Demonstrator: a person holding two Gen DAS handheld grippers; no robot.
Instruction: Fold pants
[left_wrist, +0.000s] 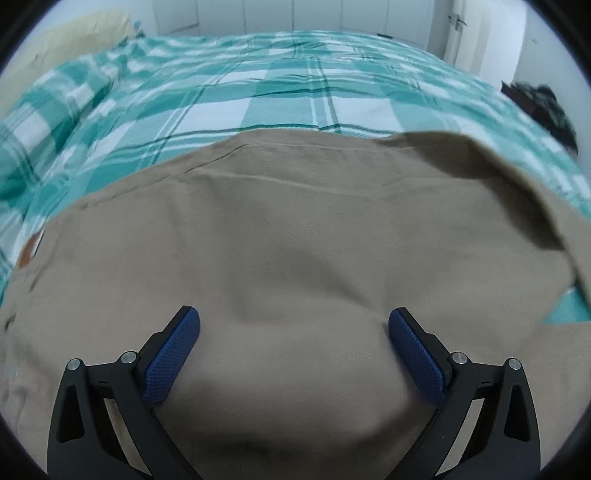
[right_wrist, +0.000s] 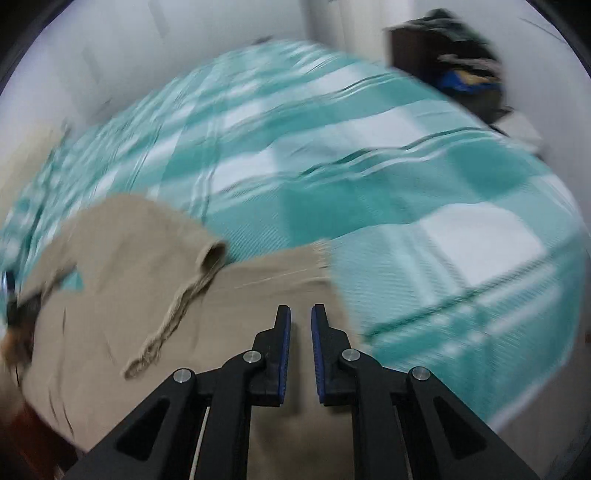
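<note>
Pants (left_wrist: 280, 236), tan in colour, lie spread on a bed covered by a teal-and-white checked blanket (left_wrist: 258, 92). In the left wrist view the cloth fills the lower frame as a broad, mostly smooth panel, with one edge lifted and curled over at the right. In the right wrist view a leg end (right_wrist: 212, 254) stands rolled open like a tube, a frayed hem trails below it, and a second straight cloth edge reaches toward the blanket.

Left gripper (left_wrist: 294, 325): jaws wide apart, poised just above the fabric with nothing between the pads; contact with the cloth cannot be confirmed. Right gripper (right_wrist: 301, 314): jaws drawn narrow with a slim gap showing, and no cloth visible between them. That view is heavily blurred.

Assessment: the work appears to stand between folds. One leg seems brought partly over the other, but the layers are not squared, and neither gripper holds anything.

Next move, as judged: the right gripper must open and take the loose leg end or hem, while the left pins or pinches the panel beneath it. The curled edge needs flattening first, or the crease will set crooked.
</note>
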